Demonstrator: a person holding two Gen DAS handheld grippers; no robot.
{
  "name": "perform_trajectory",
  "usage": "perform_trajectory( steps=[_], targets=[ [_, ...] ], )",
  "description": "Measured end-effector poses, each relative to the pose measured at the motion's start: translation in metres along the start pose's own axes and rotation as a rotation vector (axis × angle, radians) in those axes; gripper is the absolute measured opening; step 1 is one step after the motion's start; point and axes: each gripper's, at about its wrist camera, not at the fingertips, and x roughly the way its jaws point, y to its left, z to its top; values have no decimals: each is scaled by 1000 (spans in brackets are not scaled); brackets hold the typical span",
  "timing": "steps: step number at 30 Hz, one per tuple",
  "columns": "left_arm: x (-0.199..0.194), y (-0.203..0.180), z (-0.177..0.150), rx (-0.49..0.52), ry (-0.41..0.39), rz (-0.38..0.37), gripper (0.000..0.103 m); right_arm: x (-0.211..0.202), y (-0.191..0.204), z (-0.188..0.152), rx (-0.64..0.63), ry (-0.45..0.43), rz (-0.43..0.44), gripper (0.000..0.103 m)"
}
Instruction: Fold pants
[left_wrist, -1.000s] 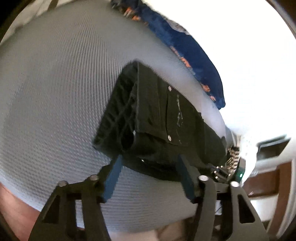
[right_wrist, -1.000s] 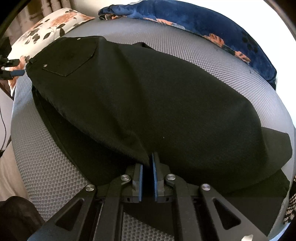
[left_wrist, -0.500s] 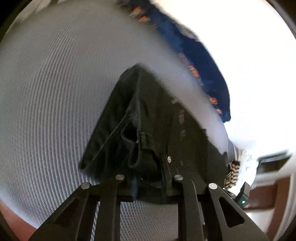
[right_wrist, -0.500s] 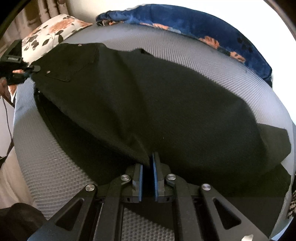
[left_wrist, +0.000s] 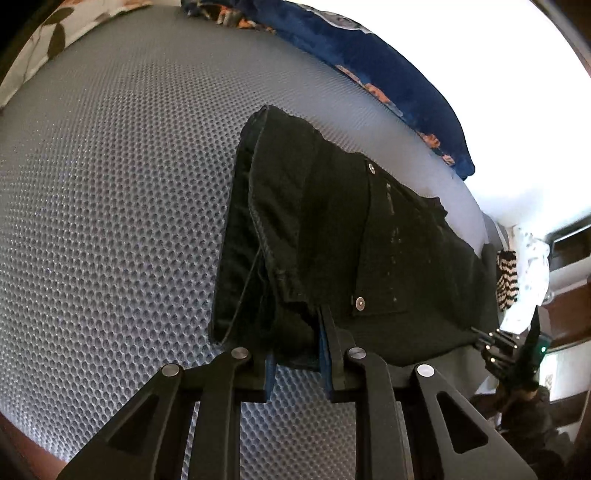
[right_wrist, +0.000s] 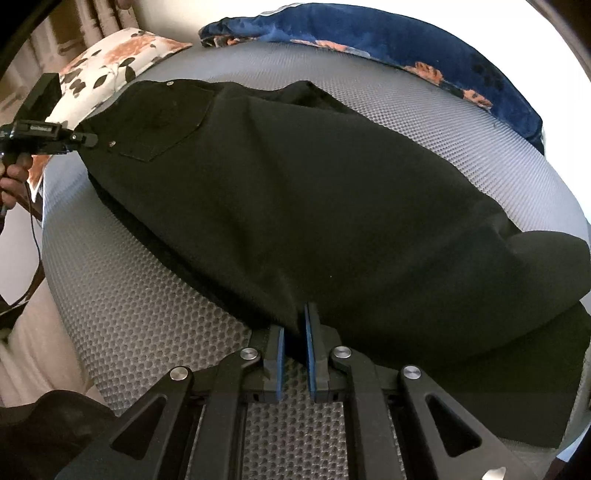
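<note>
Two grips carry black pants on the grey mesh mattress: the right gripper pinches a leg edge, the left gripper clamps the waistband corner. Uneven lifting could slide the doubled legs apart toward the blue blanket beyond.

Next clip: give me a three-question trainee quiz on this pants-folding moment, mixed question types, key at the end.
1. True or false: the right gripper is clamped on an edge of the black pants.
2. The left gripper grips the pants near: A) the leg hems B) the waistband end by the riveted pocket C) nothing.
3. Fill in: the pants lie on a grey ____-textured mattress.

Key: 1 true; 2 B; 3 honeycomb.
</note>
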Motion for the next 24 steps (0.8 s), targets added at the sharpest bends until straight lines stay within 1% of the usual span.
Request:
perform_trajectory(
  steps=[2,3,5,6,7,8,9,10,12,13,14,17,18,20,21,23,24],
  targets=[
    [-3,4,-6,28,-10,33,24,2,-1,1,10,10,2,9],
    [0,-2,-8,66,-18,73,24,4,-2,2,14,12,2,9],
    [2,-16,-11,123,-46,123,27,5,-1,2,19,2,-1,10],
    [2,-27,-15,148,-61,160,28,5,-1,2,26,1,0,10],
    [0,-32,-17,162,-78,185,31,5,-2,1,35,-1,0,10],
    [-2,-35,-18,170,-86,203,38,5,-1,1,38,-4,-1,10],
    [-6,-40,-20,186,-96,236,41,5,-1,1,39,-5,-2,10],
    [-9,-42,-22,196,-103,252,47,5,0,0,40,-7,-2,10],
    [-20,-50,-26,223,-132,293,47,3,0,0,41,-12,-4,11],
    [-26,-50,-28,233,-145,308,48,2,0,0,45,-17,-10,13],
    [-32,-53,-32,253,-157,343,48,-1,1,-2,50,-23,-16,17],
    [-46,-65,-45,329,-242,459,48,-11,2,-7,56,-42,-14,22],
    [-51,-68,-50,358,-261,479,48,-15,1,-9,61,-49,-7,23],
    [-53,-84,-58,429,-300,477,48,-27,-1,-16,77,-72,4,26],
    [-49,-99,-63,486,-317,468,48,-31,-2,-18,84,-82,7,27],
    [-40,-124,-71,569,-328,418,48,-44,-9,-25,118,-112,6,28],
    [-34,-138,-75,617,-321,376,48,-48,-12,-27,135,-121,7,28]
  ],
)
